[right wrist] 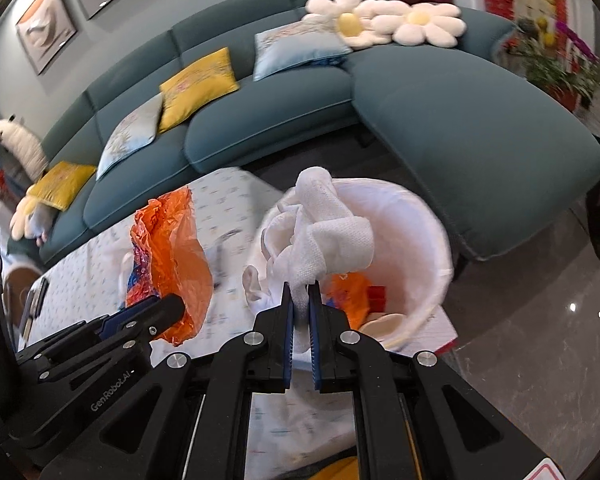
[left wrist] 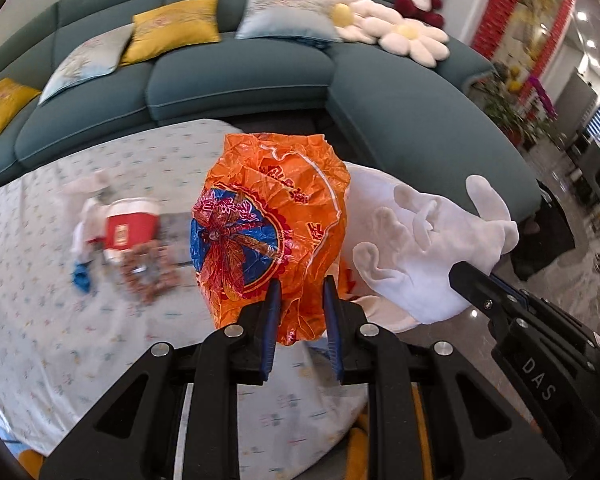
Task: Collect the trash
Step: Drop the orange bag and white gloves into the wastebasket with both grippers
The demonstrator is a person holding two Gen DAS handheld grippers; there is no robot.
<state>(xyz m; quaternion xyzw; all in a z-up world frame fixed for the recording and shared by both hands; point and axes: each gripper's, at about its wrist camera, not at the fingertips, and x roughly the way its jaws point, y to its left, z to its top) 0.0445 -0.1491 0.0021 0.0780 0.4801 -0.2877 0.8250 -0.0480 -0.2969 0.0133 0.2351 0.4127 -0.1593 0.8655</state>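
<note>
My left gripper [left wrist: 300, 292] is shut on a crumpled orange snack wrapper [left wrist: 268, 220] with a blue and red print and holds it up above the table. In the right wrist view this gripper [right wrist: 172, 308] comes in from the left with the wrapper [right wrist: 172, 248] hanging from it. Between the blue pads of my shut right gripper [right wrist: 302, 290] is a crumpled white wad [right wrist: 324, 228], a paper towel or a glove. It hangs over the rim of a white bin [right wrist: 428, 224]. From the left wrist, the wad [left wrist: 432, 240] shows finger-like lobes beside the right gripper [left wrist: 458, 276].
On the patterned tablecloth [left wrist: 60, 320] lie a red paper cup [left wrist: 130, 228], a blue scrap [left wrist: 80, 276] and scattered brownish bits [left wrist: 152, 276]. The bin holds orange and red trash [right wrist: 348, 292]. A teal sofa [right wrist: 460, 128] with cushions curves behind; glossy floor [right wrist: 540, 340] lies to the right.
</note>
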